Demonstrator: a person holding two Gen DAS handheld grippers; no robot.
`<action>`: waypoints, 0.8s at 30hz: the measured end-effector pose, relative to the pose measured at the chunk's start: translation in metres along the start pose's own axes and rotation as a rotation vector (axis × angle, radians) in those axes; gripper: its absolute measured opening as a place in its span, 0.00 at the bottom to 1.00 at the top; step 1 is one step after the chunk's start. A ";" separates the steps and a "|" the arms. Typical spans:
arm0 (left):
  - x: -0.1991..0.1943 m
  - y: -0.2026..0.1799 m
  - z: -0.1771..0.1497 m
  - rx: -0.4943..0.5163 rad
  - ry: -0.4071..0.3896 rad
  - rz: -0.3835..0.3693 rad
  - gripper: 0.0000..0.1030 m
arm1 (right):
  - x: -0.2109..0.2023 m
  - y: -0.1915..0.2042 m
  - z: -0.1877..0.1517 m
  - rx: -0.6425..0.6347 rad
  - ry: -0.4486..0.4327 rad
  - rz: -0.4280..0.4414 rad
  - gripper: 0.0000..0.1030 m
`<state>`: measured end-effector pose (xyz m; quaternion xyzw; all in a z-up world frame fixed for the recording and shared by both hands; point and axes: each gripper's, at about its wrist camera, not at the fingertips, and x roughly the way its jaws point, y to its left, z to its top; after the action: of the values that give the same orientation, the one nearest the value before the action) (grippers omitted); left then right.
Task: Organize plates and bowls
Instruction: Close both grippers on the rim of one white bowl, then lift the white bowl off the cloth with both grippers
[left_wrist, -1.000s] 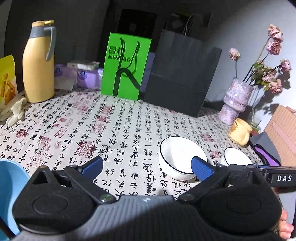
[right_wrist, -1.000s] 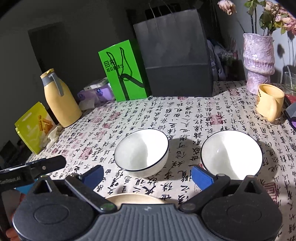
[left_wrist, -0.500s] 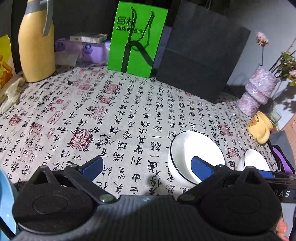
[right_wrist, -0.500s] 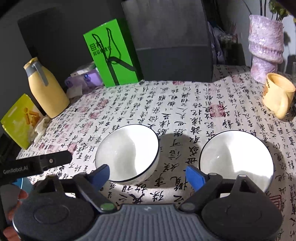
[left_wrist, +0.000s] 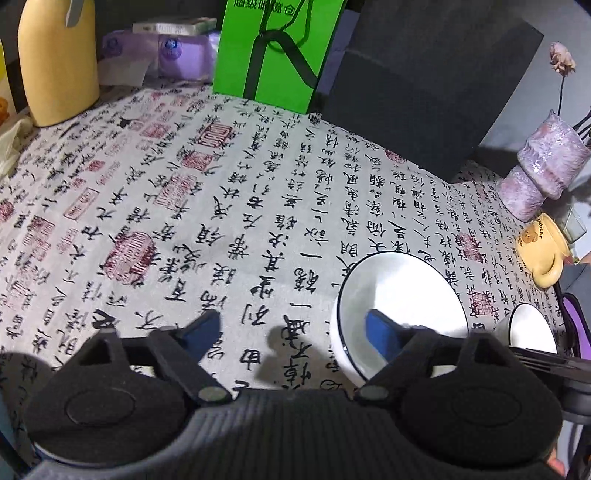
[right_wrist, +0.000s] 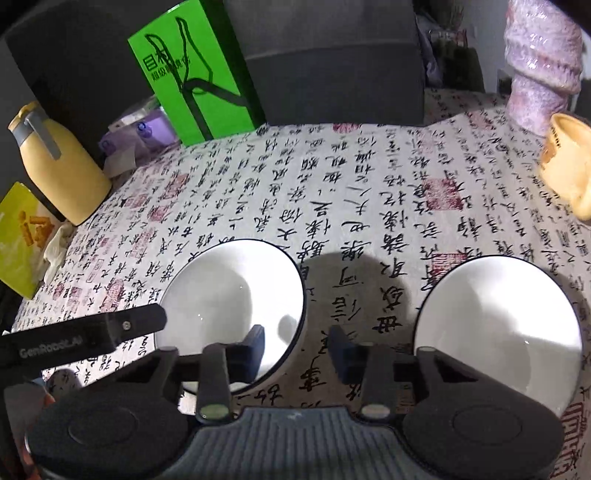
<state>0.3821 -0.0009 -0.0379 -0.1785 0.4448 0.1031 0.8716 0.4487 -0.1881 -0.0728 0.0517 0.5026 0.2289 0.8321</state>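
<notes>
The left bowl (right_wrist: 232, 306), white with a thin dark rim, is seen on the printed tablecloth (right_wrist: 369, 192) with its near wall between the fingers of the right gripper (right_wrist: 297, 354): one finger (right_wrist: 255, 347) is inside the bowl, the other outside on the cloth. The jaws have just been closing around that wall; a gap is left on the outer side, so no clamp is shown yet. The same bowl (left_wrist: 400, 314) is straddled by the left gripper (left_wrist: 291, 332), its right finger (left_wrist: 382, 332) over the inside, its left finger on bare cloth; these jaws have just been closing too and stand wide apart, nothing pressed. The right bowl (right_wrist: 498, 328) sits well beyond the right gripper's outer finger. The bowls are judged glazed ceramic: stiff, slippery, chippable, moderately heavy. A hold is best taken across the rim wall, pads squarely on it.
</notes>
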 end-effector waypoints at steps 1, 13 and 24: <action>0.002 -0.001 0.001 -0.002 0.009 0.001 0.75 | 0.002 0.000 0.001 -0.001 0.004 -0.003 0.32; 0.019 -0.014 0.004 0.001 0.060 0.018 0.51 | 0.012 0.006 0.012 -0.019 0.021 -0.026 0.15; 0.023 -0.030 0.002 0.040 0.077 0.010 0.10 | 0.016 0.007 0.014 -0.032 0.030 -0.049 0.09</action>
<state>0.4072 -0.0270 -0.0490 -0.1625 0.4807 0.0918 0.8568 0.4642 -0.1730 -0.0767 0.0228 0.5122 0.2173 0.8306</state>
